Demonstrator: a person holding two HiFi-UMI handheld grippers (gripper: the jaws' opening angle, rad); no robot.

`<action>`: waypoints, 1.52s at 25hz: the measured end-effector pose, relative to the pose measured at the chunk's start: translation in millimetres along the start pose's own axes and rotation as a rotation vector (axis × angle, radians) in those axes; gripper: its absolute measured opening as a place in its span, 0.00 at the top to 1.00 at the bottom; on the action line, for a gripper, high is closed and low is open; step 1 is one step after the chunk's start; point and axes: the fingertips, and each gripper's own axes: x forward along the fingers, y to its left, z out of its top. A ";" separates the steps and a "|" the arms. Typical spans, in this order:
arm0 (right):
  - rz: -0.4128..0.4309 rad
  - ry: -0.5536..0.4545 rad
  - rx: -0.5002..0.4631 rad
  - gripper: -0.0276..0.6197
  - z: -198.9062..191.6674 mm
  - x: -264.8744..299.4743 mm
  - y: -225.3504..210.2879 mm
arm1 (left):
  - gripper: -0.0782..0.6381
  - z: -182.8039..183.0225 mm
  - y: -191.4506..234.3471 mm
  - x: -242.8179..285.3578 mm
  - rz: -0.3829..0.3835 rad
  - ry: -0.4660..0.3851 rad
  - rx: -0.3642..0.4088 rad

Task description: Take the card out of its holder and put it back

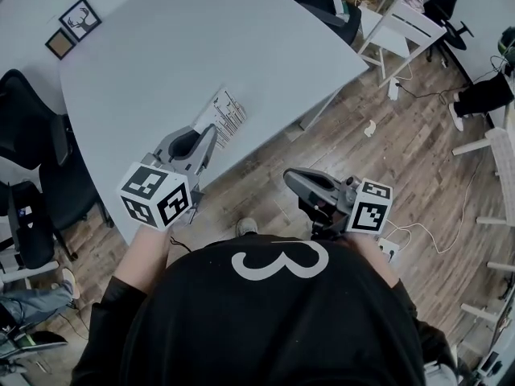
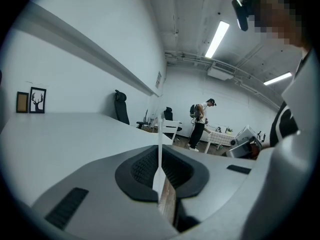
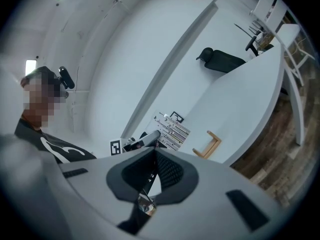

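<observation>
My left tool (image 2: pixel 160 155) is squeezed nearly shut on the card (image 1: pixel 225 112). I hold the card standing up, so in the left gripper view it is only a thin white line between the pads. I think I hold it this way so its bottom edge can slide into a slot.

My right tool (image 3: pixel 153 156) is shut too, but there is nothing in it. It hangs over the wood floor (image 1: pixel 386 159), beside the table (image 1: pixel 161 47) and not above it. I think it waits there to keep out of the way. It may be needed to hold the holder steady.

The card is out of its holder (image 3: pixel 213 144). The holder is a little wooden piece that lies on the table near the edge, a bit apart from the card. I can see it only in the right gripper view.

Now I count:
- Two tools.
- One card, with dark lines printed on it.
- One holder.
- Two framed pictures (image 1: pixel 80 17), side by side at the far side of the table.

So the taking out looks done to me, and the putting back is what is left.
</observation>
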 end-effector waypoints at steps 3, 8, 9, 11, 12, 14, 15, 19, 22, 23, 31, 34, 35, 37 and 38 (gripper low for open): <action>-0.008 -0.013 0.001 0.94 7.1 5.2 -6.3 | 0.86 -3.6 13.0 9.9 0.007 0.017 0.022; -0.019 -0.013 0.006 0.94 11.5 12.8 -16.0 | 0.86 -9.7 31.2 25.4 0.021 0.036 0.031; -0.020 -0.011 0.006 0.94 11.7 14.3 -17.1 | 0.86 -11.2 34.5 28.1 0.025 0.041 0.034; -0.026 -0.008 0.006 0.94 12.4 17.0 -19.4 | 0.86 -15.2 40.4 33.8 0.028 0.052 0.042; -0.029 -0.009 0.007 0.94 13.2 18.0 -20.8 | 0.86 -17.6 43.0 36.6 0.028 0.057 0.046; -0.036 -0.011 0.010 0.94 14.8 19.3 -23.7 | 0.86 -22.5 47.9 41.6 0.028 0.069 0.056; -0.040 -0.011 0.012 0.94 15.2 19.3 -25.2 | 0.86 -24.5 50.0 43.6 0.028 0.075 0.064; -0.055 -0.008 0.014 0.94 15.2 19.3 -30.6 | 0.86 -30.4 55.8 50.9 0.027 0.093 0.071; -0.058 -0.012 0.019 0.94 16.5 21.5 -33.0 | 0.86 -34.9 58.9 54.8 0.023 0.102 0.061; -0.059 -0.012 0.019 0.94 16.9 22.4 -33.4 | 0.86 -36.0 59.6 55.8 0.023 0.105 0.063; -0.072 -0.015 0.025 0.94 15.7 21.8 -37.2 | 0.86 -41.6 59.4 61.0 0.015 0.115 0.083; -0.076 -0.015 0.028 0.94 15.0 21.2 -38.3 | 0.86 -46.8 58.2 63.2 0.014 0.127 0.086; -0.076 -0.016 0.028 0.94 14.8 21.1 -38.7 | 0.86 -49.6 57.6 64.1 0.014 0.132 0.088; -0.077 -0.018 0.030 0.94 15.0 21.6 -39.2 | 0.86 -55.5 57.1 65.7 0.014 0.138 0.088; -0.077 -0.018 0.031 0.94 15.1 22.1 -39.4 | 0.86 -57.9 57.6 66.2 0.015 0.140 0.084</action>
